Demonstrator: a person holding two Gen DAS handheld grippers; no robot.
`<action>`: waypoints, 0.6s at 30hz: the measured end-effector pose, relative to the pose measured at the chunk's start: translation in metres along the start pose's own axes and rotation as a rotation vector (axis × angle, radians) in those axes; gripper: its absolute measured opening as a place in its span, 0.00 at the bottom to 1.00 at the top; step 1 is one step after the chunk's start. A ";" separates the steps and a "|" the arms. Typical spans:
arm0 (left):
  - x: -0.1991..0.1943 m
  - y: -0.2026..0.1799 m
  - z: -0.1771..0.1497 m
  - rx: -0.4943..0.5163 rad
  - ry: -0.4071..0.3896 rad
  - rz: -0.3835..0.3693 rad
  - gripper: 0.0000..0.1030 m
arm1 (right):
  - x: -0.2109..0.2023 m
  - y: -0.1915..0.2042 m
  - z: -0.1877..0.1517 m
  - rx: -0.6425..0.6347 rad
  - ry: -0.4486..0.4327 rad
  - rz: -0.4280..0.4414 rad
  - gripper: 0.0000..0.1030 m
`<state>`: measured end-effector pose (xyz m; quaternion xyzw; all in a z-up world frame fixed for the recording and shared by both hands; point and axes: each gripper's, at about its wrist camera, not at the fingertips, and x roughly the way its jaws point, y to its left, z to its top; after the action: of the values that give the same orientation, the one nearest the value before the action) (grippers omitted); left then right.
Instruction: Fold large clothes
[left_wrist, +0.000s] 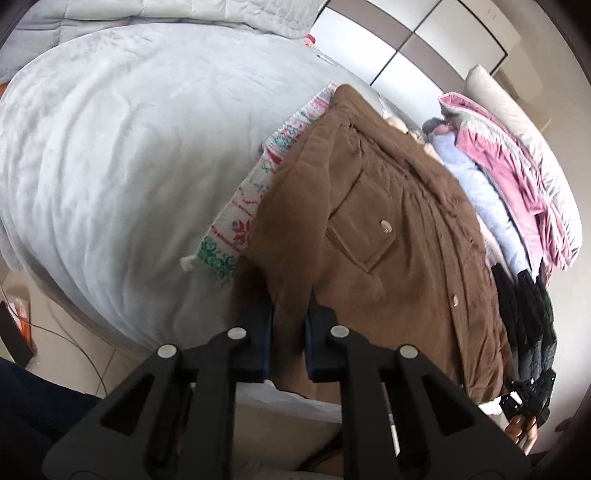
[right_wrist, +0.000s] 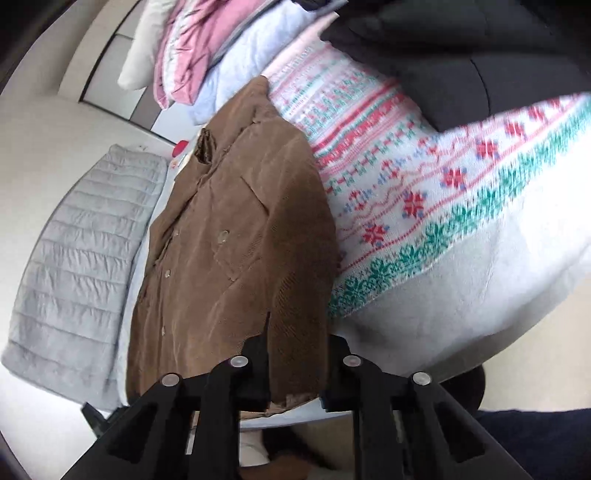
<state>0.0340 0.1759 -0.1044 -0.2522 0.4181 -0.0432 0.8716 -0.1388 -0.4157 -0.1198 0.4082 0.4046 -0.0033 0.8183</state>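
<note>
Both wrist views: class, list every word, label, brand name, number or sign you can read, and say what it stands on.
None can be read.
Brown jacket: no visible label or print.
Patterned knit blanket: snowflake motifs only, no letters.
Small red and white item at the bed's far edge: too small and blurred to read.

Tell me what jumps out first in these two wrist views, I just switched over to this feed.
The brown corduroy jacket dominates both views, spread on the pale bedcover with both grippers clamped on its near hem: the left gripper and the right gripper. Beside it lies a white knit with red and green snowflake bands, and behind it a row of pink, lilac and dark garments.
</note>
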 end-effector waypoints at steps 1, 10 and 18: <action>-0.003 -0.001 0.002 -0.003 -0.008 0.000 0.13 | -0.005 0.001 0.001 -0.009 -0.012 0.011 0.12; -0.060 -0.018 0.026 -0.036 -0.118 -0.051 0.10 | -0.067 0.038 0.009 -0.038 -0.113 0.202 0.08; -0.113 -0.017 0.032 -0.086 -0.147 -0.142 0.10 | -0.121 0.051 -0.001 -0.073 -0.172 0.271 0.08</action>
<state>-0.0130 0.2065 0.0000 -0.3207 0.3356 -0.0684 0.8831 -0.2042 -0.4199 -0.0054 0.4274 0.2741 0.0870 0.8571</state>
